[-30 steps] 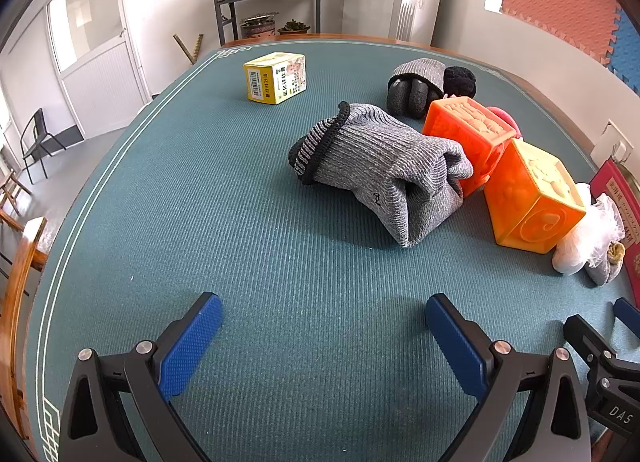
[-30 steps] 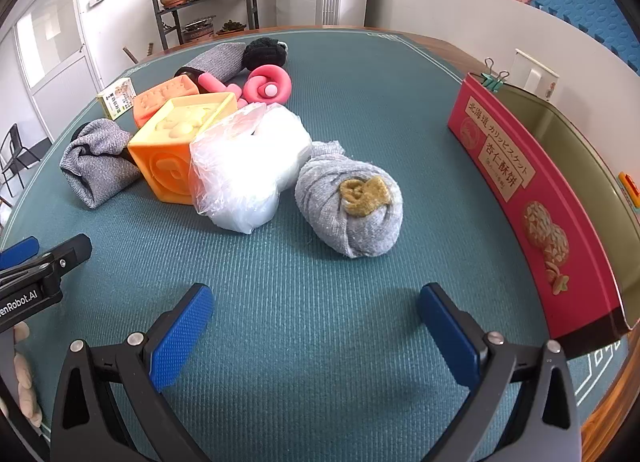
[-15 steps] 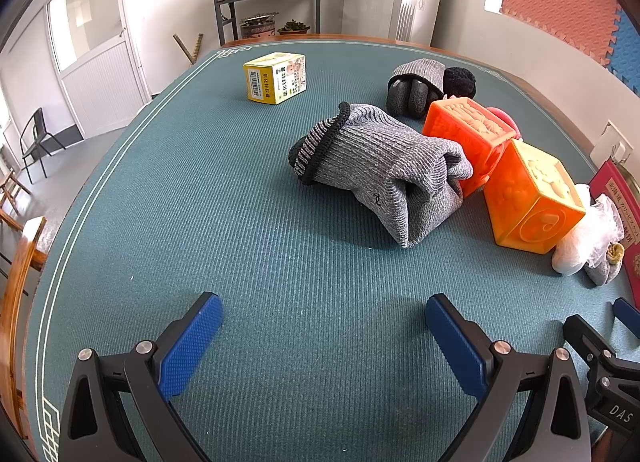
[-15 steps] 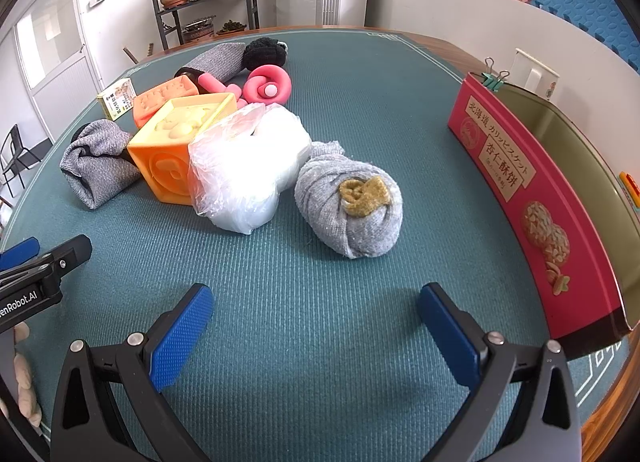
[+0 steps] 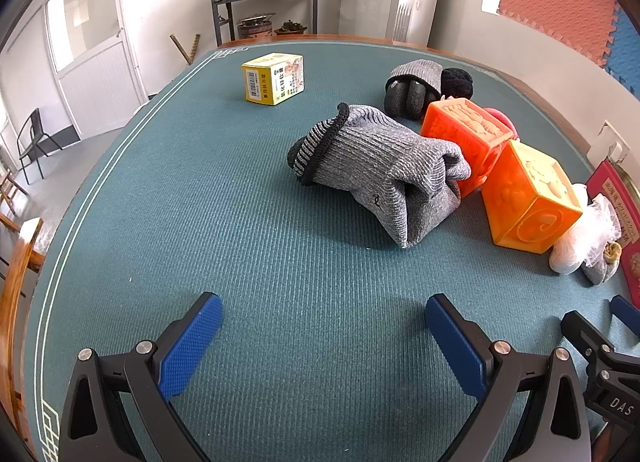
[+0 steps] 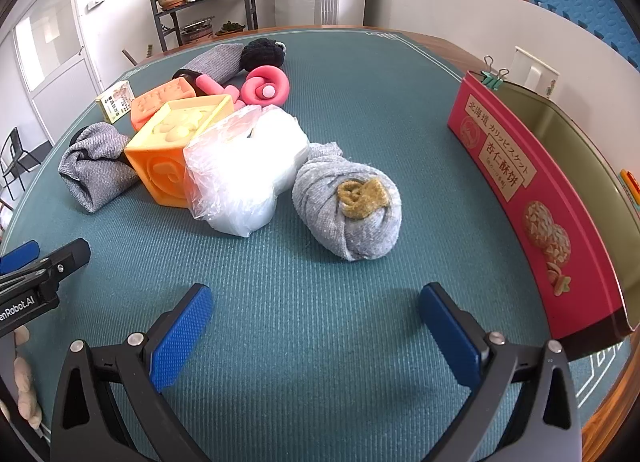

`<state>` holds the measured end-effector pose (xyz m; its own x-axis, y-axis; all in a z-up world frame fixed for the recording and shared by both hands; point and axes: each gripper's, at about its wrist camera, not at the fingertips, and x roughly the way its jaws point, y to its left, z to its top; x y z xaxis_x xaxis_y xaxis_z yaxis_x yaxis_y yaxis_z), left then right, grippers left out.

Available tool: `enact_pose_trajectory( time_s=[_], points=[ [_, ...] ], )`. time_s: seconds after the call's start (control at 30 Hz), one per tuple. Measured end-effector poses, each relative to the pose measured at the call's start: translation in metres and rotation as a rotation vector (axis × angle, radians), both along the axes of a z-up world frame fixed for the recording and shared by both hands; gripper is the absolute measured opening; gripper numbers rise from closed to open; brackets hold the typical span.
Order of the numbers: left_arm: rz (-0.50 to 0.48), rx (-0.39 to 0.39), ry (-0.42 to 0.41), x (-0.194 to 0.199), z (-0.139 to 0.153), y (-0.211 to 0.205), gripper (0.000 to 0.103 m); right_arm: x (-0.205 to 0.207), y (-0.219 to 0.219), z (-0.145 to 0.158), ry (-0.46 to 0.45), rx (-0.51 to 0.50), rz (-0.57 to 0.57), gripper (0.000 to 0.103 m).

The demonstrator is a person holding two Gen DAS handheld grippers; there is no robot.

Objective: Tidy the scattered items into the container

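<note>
My left gripper is open and empty over the green table mat, short of a folded grey sock. Behind the sock lie two orange blocks, a rolled dark sock pair and a yellow box. My right gripper is open and empty, just short of a balled grey sock and a white plastic bag. A pink ring toy lies farther back. The red tin container stands open at the right.
The left gripper also shows at the left edge of the right wrist view. A plant shelf stands beyond the table's far edge. Wooden chairs stand at the left. A wall runs close behind the tin.
</note>
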<state>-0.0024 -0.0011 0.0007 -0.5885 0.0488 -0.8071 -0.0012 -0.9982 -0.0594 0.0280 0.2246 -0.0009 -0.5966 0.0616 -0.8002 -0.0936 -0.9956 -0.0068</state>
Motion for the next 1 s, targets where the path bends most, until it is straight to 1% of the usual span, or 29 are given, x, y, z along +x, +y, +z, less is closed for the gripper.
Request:
enact_pose_trajectory(
  time_s=[0.17, 0.23, 0.33, 0.47, 0.63, 0.73, 0.83, 0.93, 1.0],
  points=[
    [-0.015, 0.052, 0.013, 0.002, 0.002, -0.007, 0.103, 0.0, 0.001, 0.0, 0.0, 0.0, -0.001, 0.103],
    [-0.024, 0.036, 0.007, 0.002, 0.001, -0.004, 0.103, 0.0, 0.001, 0.0, 0.0, 0.001, -0.002, 0.103],
    [-0.051, -0.016, -0.021, -0.001, 0.001, 0.002, 0.103, -0.001, 0.001, 0.0, 0.0, 0.001, -0.002, 0.103],
    [-0.057, 0.008, -0.029, -0.01, 0.009, 0.003, 0.103, -0.002, 0.002, 0.0, 0.0, 0.001, -0.002, 0.103],
    [-0.054, -0.025, -0.006, -0.032, 0.024, 0.015, 0.103, -0.002, 0.002, 0.0, 0.0, 0.0, -0.002, 0.103],
    [-0.056, -0.025, -0.025, -0.046, 0.021, 0.022, 0.103, -0.001, 0.003, -0.001, 0.0, 0.0, -0.002, 0.103],
    [-0.033, -0.001, -0.044, -0.056, 0.016, 0.023, 0.103, -0.001, 0.003, -0.001, 0.0, 0.0, -0.002, 0.103],
    [-0.008, 0.021, -0.045, -0.062, 0.013, 0.023, 0.103, -0.001, 0.003, -0.001, 0.0, 0.001, -0.002, 0.103],
    [-0.008, 0.015, -0.034, -0.064, 0.012, 0.026, 0.103, -0.001, 0.002, -0.001, -0.001, 0.001, -0.002, 0.103]
  ],
)
